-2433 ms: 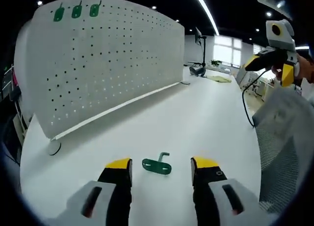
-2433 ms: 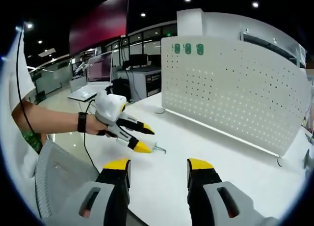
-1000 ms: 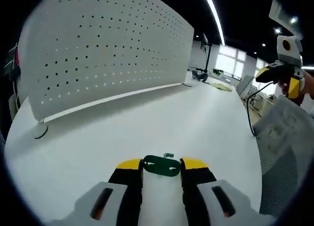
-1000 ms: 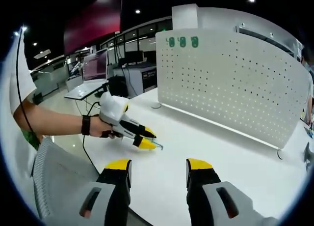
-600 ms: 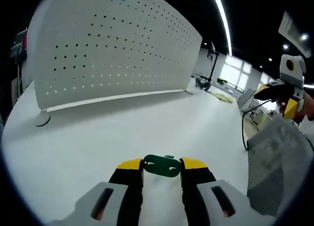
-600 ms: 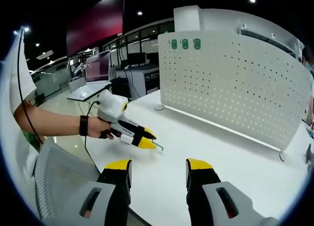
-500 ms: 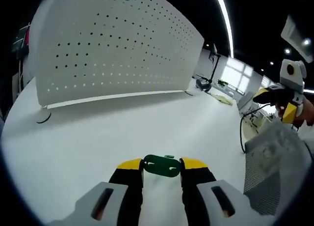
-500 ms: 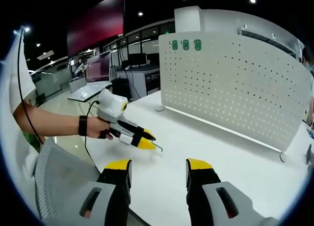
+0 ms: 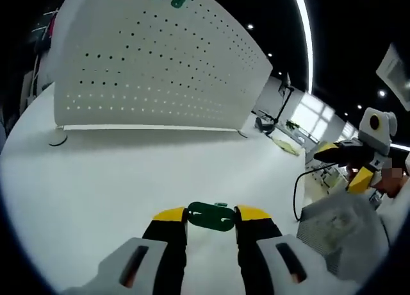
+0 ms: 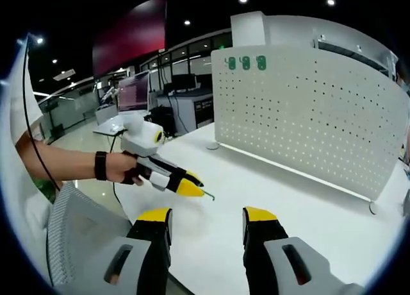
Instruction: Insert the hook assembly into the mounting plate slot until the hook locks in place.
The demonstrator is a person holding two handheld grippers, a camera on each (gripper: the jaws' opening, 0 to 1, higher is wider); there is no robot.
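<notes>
My left gripper (image 9: 211,215) is clamped on the green hook (image 9: 211,216), lifted above the white table (image 9: 115,173). Right gripper (image 10: 207,217) hangs with jaws apart, facing the pegboard (image 10: 307,115) with 3 hooks up top.

— What are we wearing and carrying here?

— We are holding two matching tongs. The left tongs (image 9: 211,213) are showing yellow tips on black jaws, which are widening into pale grey shells, each with a dark slot. The right tongs (image 10: 207,214) are showing the same colours.

— And seen from outside?

— In the right gripper view the left tongs are showing a white body with a yellow-ringed round part on top. We are wearing a dark band (image 10: 100,166) on that wrist and a white short sleeve (image 10: 19,90). A black cable (image 10: 29,141) is trailing past the sleeve.
</notes>
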